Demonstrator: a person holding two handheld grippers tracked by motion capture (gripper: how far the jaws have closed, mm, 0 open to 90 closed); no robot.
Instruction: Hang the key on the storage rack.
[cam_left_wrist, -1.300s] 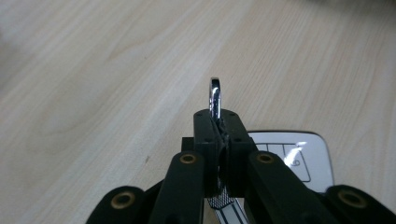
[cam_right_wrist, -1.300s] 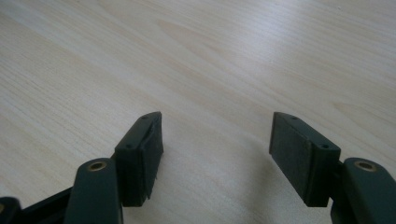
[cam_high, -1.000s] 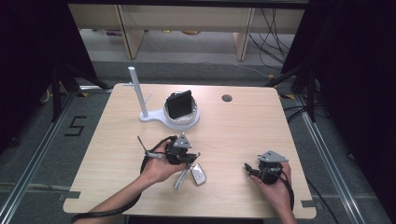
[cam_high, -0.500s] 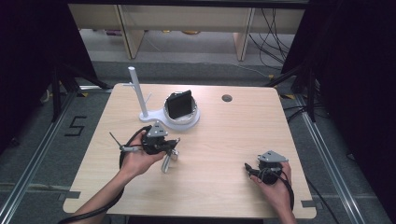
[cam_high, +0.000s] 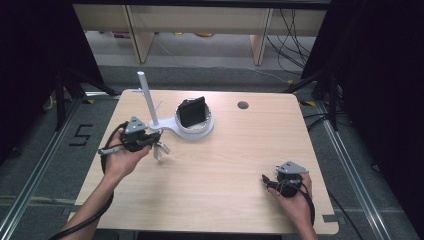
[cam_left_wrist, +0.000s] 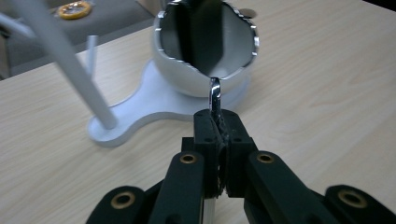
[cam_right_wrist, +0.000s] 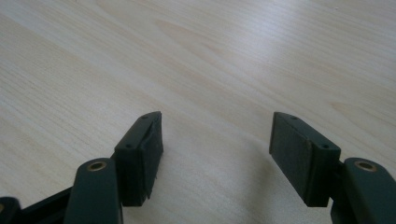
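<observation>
High view: a wooden table (cam_high: 215, 165) carries a white stand (cam_high: 172, 127) with an upright post (cam_high: 147, 97) and a cup holding a dark block (cam_high: 192, 111). Left gripper (cam_high: 150, 141), near the stand's base, is clamped on a thin metal key (cam_left_wrist: 214, 95), carried above the table and pointing at the cup. Right gripper (cam_right_wrist: 215, 154) rests near the table's right corner, jaws wide apart, holding nothing. The step looks like carrying the key to the stand; next it likely needs lifting and aligning with the post or cup.
</observation>
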